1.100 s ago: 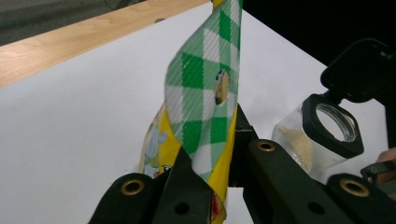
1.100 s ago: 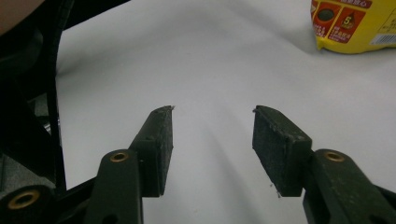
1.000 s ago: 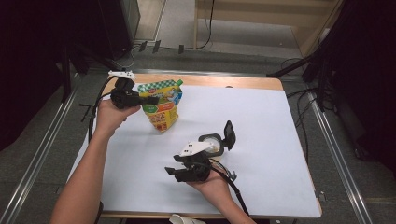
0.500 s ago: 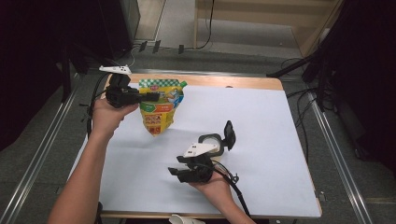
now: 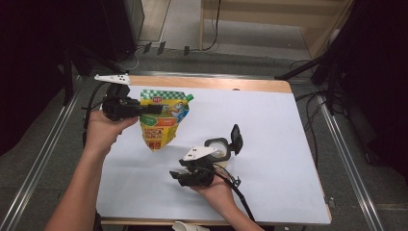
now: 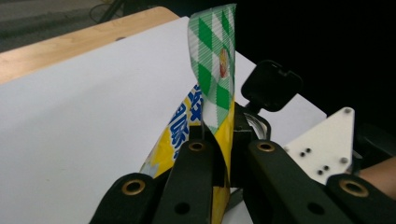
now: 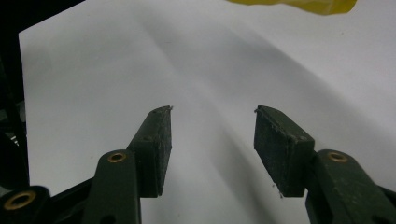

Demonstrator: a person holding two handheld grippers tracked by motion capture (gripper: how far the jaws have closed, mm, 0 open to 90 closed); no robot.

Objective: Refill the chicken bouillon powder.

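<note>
Glossy yellow refill pouch (image 5: pixel 162 121) with green-checked top hangs at ten o'clock over the white table (image 5: pixel 269 125), clamped by left gripper (image 5: pixel 153 109). Right gripper (image 7: pixel 212 140), six o'clock, gapes empty.

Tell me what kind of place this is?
Likely a lab recording station, not a home: a white-topped table inside a metal rail frame, cables on the floor, dark equipment around it.

A white-topped table (image 5: pixel 269 120) with a wooden far edge stands on grey carpet (image 5: pixel 43 159). Beyond the table, black cables (image 5: pixel 211 29) cross the floor toward pale wooden furniture (image 5: pixel 269 19); dark equipment flanks it.
</note>
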